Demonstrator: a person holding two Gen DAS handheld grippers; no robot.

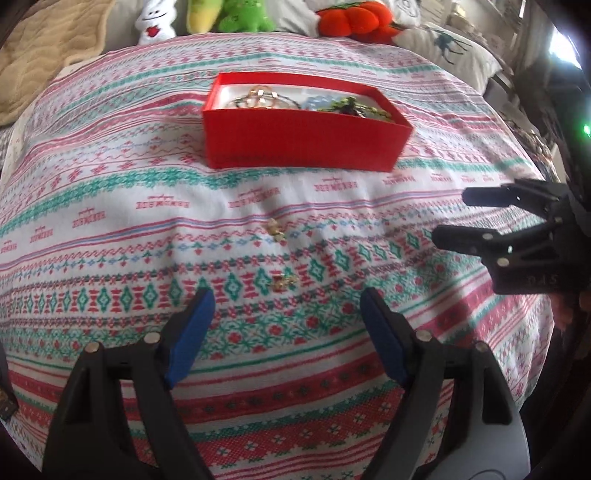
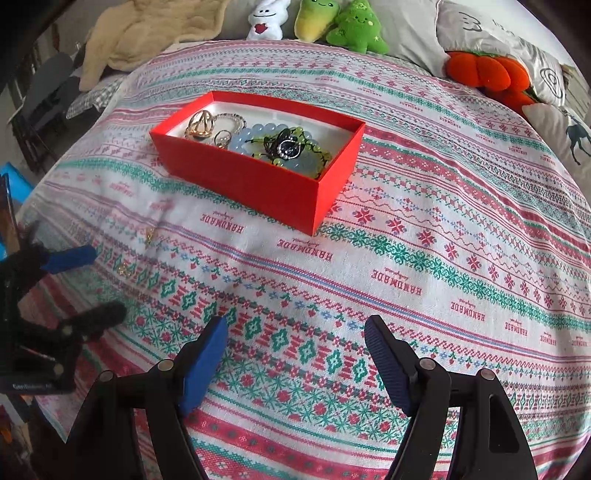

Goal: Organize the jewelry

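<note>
A red box (image 1: 303, 140) (image 2: 251, 184) stands on the patterned cloth. It holds a gold pendant (image 2: 201, 123), a ring (image 2: 221, 138), a pale blue bead bracelet (image 2: 255, 134) and a green and black bracelet (image 2: 288, 146). Two small gold pieces lie loose on the cloth in front of it, one (image 1: 275, 229) (image 2: 150, 234) farther off and one (image 1: 284, 280) (image 2: 125, 269) just ahead of my left gripper (image 1: 288, 293) (image 2: 109, 281). That gripper is open and empty. My right gripper (image 2: 297, 321) (image 1: 452, 216) is open too, over bare cloth to the right.
The cloth (image 2: 424, 258) covers a bed. Plush toys (image 2: 332, 22) and an orange plush pumpkin (image 2: 484, 70) line the far edge, with pillows (image 2: 546, 66) at the back right and a beige blanket (image 2: 140, 33) at the back left.
</note>
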